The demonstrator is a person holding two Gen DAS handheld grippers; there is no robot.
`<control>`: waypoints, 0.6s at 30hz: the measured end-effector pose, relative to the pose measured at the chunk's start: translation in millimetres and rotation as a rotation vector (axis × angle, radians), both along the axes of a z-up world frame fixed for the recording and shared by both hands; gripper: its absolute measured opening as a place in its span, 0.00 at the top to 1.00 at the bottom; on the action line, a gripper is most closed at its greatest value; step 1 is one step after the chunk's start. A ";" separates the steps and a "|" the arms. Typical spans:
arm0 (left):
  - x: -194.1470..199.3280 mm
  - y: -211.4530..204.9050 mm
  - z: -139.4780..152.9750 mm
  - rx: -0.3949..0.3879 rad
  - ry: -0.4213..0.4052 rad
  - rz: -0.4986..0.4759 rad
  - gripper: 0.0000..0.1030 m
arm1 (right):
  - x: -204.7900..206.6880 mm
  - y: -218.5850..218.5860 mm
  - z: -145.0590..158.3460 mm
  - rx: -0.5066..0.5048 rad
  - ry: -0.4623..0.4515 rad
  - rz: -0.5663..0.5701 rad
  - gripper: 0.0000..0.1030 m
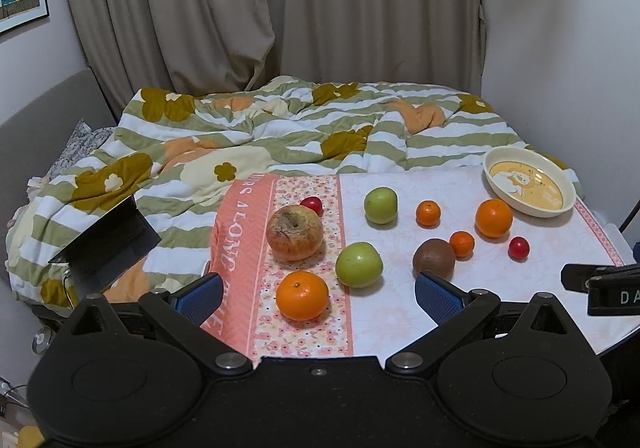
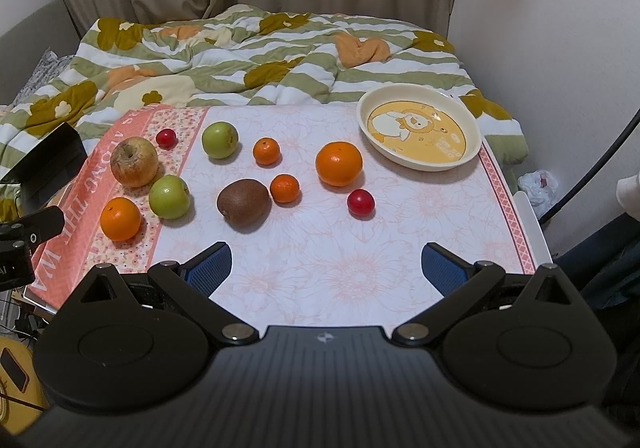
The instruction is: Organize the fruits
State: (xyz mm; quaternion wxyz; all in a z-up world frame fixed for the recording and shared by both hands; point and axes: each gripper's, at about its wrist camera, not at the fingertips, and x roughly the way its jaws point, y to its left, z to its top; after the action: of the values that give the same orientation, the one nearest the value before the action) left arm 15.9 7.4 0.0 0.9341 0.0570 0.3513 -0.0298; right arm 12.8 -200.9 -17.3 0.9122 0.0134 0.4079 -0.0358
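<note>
Left claw (image 1: 318,298): blue-padded jaws spread wide, gripping nothing, hovering at the near edge of the desk (image 1: 400,320) with its pink floral cloth.
Large glossy orange (image 1: 302,295): directly between and just ahead of the left claw's jaws; nearest fruit to it.
Blotchy reddish-brown apple (image 1: 295,232): farther ahead of the left claw, beyond that orange.
Round green apple (image 1: 359,264): ahead of the left claw, slightly right.
Fuzzy brown kiwi (image 2: 243,202): ahead-left of the right claw, long axis roughly crosswise to its fingers.
Right claw (image 2: 327,268): jaws likewise spread, holding nothing, above bare cloth.
Small red cherry-like fruit (image 2: 361,202): straight ahead of the right claw, slightly right; its closest fruit.
Cream shallow dish with yellow cartoon print (image 2: 472,152): empty, far ahead-right of the right claw, so the right arm is nearer it.
</note>
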 end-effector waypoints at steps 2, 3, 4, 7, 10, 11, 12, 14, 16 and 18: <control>4.1 3.2 -1.1 0.013 0.010 -0.004 0.00 | 0.8 3.1 -0.4 0.002 0.000 0.004 0.00; 6.3 5.4 -2.0 0.014 0.016 -0.011 0.00 | 3.0 5.6 -1.8 0.007 0.001 0.007 0.00; 8.2 8.0 -3.5 0.016 0.019 -0.016 0.00 | 4.6 7.2 -4.6 0.015 0.002 0.014 0.00; 15.3 14.9 -10.4 0.048 0.016 -0.028 0.00 | 6.2 18.2 -2.3 0.020 0.004 0.020 0.00; 24.1 21.8 -22.5 0.072 0.009 -0.056 0.00 | 10.5 28.9 -7.1 0.024 0.003 0.032 0.00; 28.1 25.1 -28.3 0.068 0.016 -0.073 0.00 | 12.4 32.8 -9.4 0.025 -0.001 0.031 0.00; 32.8 27.5 -33.5 0.067 0.026 -0.087 0.00 | 13.6 36.7 -11.5 0.028 -0.009 0.028 0.00; 41.0 32.4 -45.9 0.072 0.033 -0.104 0.00 | 17.3 41.2 -19.1 0.035 -0.024 0.021 0.00; 47.6 34.1 -56.6 0.087 0.028 -0.116 0.00 | 22.2 45.5 -28.8 0.025 -0.024 0.016 0.00; 53.7 37.2 -69.4 0.098 0.019 -0.118 0.00 | 31.0 49.4 -39.2 0.003 -0.011 0.009 0.00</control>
State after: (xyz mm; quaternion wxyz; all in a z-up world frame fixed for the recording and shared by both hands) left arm 69.6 44.5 -69.4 0.9234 0.1231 0.3570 -0.0681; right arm 43.8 -151.5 -56.5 0.9146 0.0133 0.4029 -0.0312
